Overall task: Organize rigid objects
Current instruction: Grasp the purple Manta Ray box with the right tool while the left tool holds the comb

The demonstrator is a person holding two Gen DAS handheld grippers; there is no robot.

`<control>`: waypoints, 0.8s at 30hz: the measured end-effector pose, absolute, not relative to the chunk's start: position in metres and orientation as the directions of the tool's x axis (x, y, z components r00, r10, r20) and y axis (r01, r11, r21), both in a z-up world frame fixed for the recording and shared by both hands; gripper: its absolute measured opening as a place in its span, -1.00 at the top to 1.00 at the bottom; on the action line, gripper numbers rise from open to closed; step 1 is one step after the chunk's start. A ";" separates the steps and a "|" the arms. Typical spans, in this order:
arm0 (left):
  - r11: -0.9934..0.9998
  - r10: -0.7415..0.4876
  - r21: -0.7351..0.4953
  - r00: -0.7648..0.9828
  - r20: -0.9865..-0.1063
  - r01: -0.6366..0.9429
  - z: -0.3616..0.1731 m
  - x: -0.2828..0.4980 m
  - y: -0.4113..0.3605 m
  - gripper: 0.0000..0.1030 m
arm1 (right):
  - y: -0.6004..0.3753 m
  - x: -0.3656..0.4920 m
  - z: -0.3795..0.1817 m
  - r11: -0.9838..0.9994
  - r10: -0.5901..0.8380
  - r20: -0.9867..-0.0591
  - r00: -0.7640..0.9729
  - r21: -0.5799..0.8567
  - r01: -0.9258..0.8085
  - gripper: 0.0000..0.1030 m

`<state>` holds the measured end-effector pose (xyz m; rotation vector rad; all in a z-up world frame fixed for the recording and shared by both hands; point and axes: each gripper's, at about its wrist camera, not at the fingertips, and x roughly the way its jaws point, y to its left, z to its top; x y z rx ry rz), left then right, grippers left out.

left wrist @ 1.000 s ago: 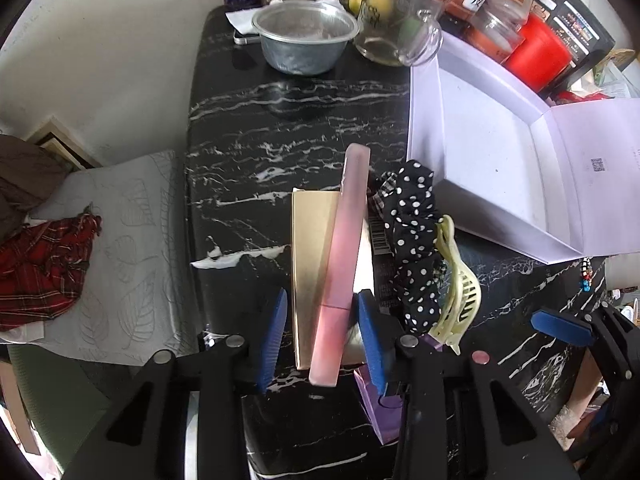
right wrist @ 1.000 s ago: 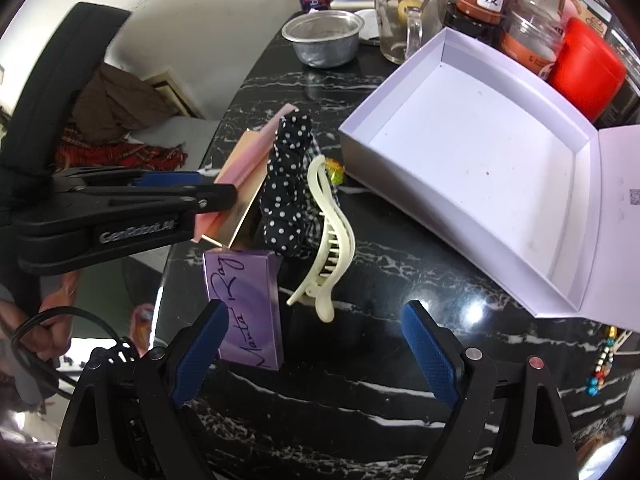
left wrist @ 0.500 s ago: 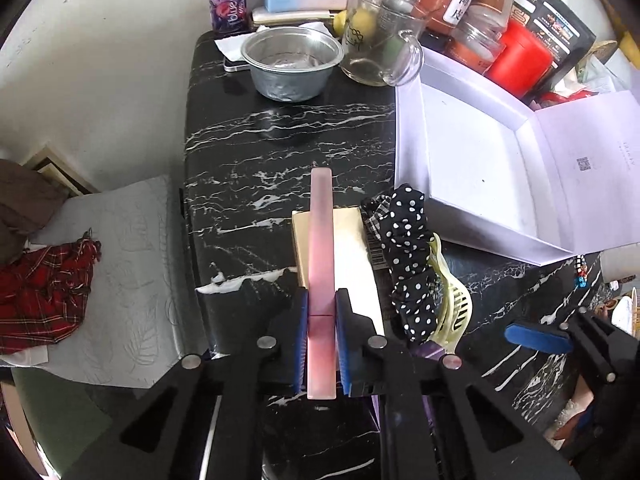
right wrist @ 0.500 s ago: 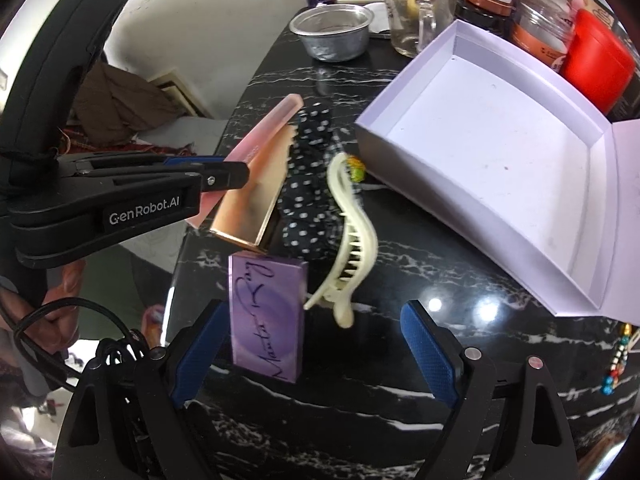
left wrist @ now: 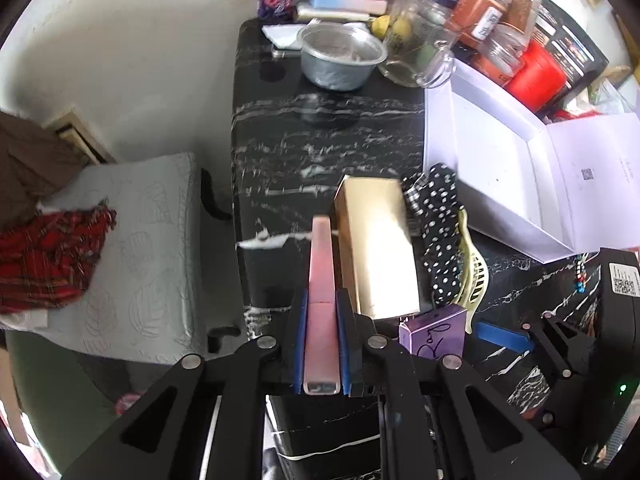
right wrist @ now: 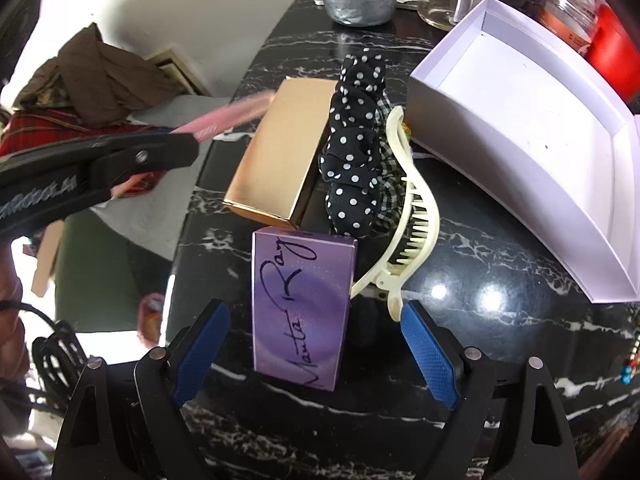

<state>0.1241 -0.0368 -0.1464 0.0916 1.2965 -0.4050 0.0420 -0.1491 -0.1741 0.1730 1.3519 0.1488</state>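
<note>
My left gripper [left wrist: 322, 344] is shut on a long pink box [left wrist: 321, 280], which is lifted off the gold box [left wrist: 378, 248] and held to its left. From the right wrist that pink box [right wrist: 236, 114] sticks out of the black left gripper arm [right wrist: 96, 168]. The gold box [right wrist: 280, 160] lies on the black marble table [right wrist: 440, 240]. My right gripper [right wrist: 314, 352] is open, its blue pads on either side of a purple box [right wrist: 300, 312] without touching it. A cream hair claw [right wrist: 408, 216] and a polka-dot scrunchie [right wrist: 356, 144] lie just behind.
An open white box [right wrist: 520, 120] with its lid folded back stands at the right. A metal bowl [left wrist: 340, 56], a glass mug [left wrist: 416, 48] and several jars [left wrist: 492, 20] crowd the far end. Left of the table's edge a cushion [left wrist: 120, 248] carries red plaid cloth.
The left gripper closed on the pink box and lifted it leftward off the gold box. The right gripper came down nearer the purple box, still open.
</note>
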 end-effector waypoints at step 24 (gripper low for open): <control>0.918 -0.141 -0.040 0.230 -0.963 0.394 -0.195 0.141 -0.063 0.74 | -0.142 0.051 -0.192 0.983 0.177 -0.968 0.181 0.182 0.015 -0.09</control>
